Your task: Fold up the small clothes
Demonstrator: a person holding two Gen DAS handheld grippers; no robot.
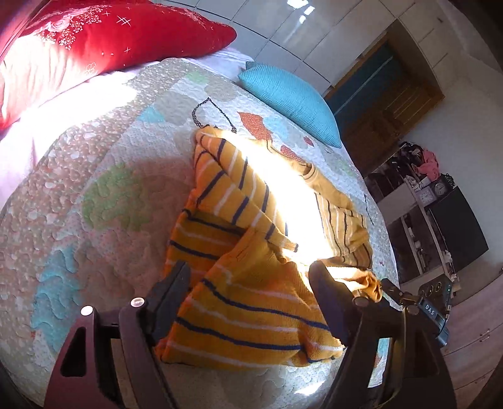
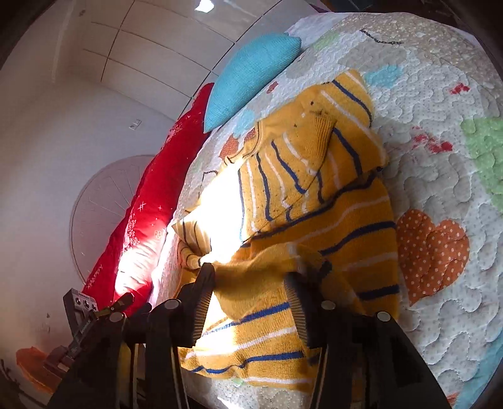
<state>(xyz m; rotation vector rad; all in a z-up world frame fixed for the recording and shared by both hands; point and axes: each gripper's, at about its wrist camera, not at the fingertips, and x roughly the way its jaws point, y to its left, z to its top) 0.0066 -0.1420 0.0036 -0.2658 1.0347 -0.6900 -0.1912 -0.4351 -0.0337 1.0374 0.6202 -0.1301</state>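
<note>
Left gripper (image 1: 248, 302) nearest, fingers spread wide, yellow striped sweater (image 1: 251, 251) lying loose between them, pads not pressing on it. Right gripper (image 2: 248, 302) same deal: fingers apart, knit bunched in the gap, not pinched. Sweater sits on patchwork quilt (image 1: 94, 195), bottom half doubled up over itself, sleeve folded across front, harsh sun strip blowing out the middle. Further back, teal cushion (image 1: 292, 97) at quilt's far edge, red pillow (image 1: 103, 37) beyond. White wardrobe doors (image 1: 283, 28) behind all that.
</note>
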